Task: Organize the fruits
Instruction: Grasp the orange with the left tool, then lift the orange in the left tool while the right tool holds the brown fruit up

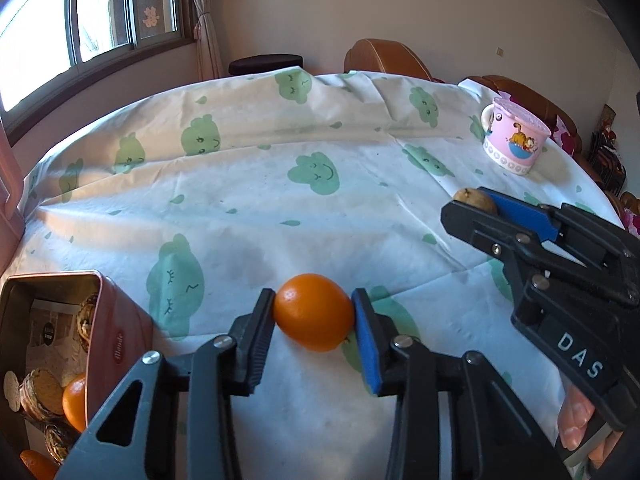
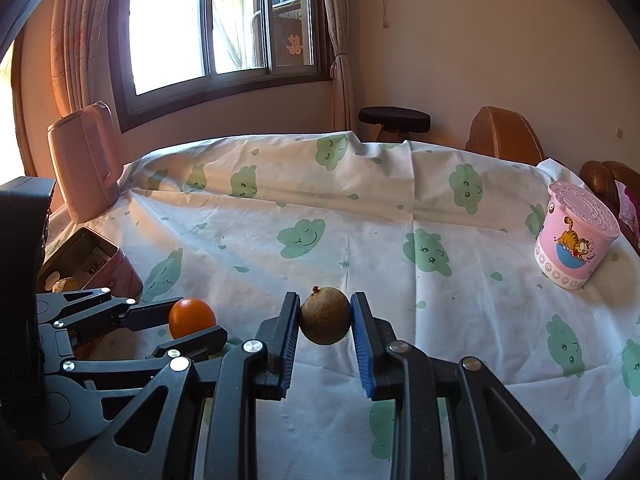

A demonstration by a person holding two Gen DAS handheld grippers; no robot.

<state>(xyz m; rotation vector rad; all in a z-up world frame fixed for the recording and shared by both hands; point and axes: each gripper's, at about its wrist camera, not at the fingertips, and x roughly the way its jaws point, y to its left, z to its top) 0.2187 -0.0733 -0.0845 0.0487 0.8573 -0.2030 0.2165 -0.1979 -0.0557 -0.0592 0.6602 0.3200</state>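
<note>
— Two fruits, one in each claw, as we read it. In our left gripper (image 1: 313,312) sits the orange (image 1: 313,312), squarely between the fingertips, both pads pressed to its sides. It rests low over the tablecloth (image 1: 280,208); whether it touches the cloth we cannot tell.

— And our right gripper (image 2: 325,315)?

— Its jaws are clamped on a brown round fruit (image 2: 325,315), the pads touching left and right, the little stem end pointing up. From the left wrist view we see that same gripper off to the right, with the brown fruit peeking past its tip.

— Where do the two stand to each other?

— Side by side. From the right wrist view the orange lies just to the left of the brown fruit, between the left claw's fingers.

— And the tin?

— We see the pink tin (image 1: 120,320) at the left edge of the table, open, with walnuts (image 1: 42,396) and another orange (image 1: 76,402) inside. A pink cartoon mug (image 1: 514,136) stands well apart at the far right.
</note>
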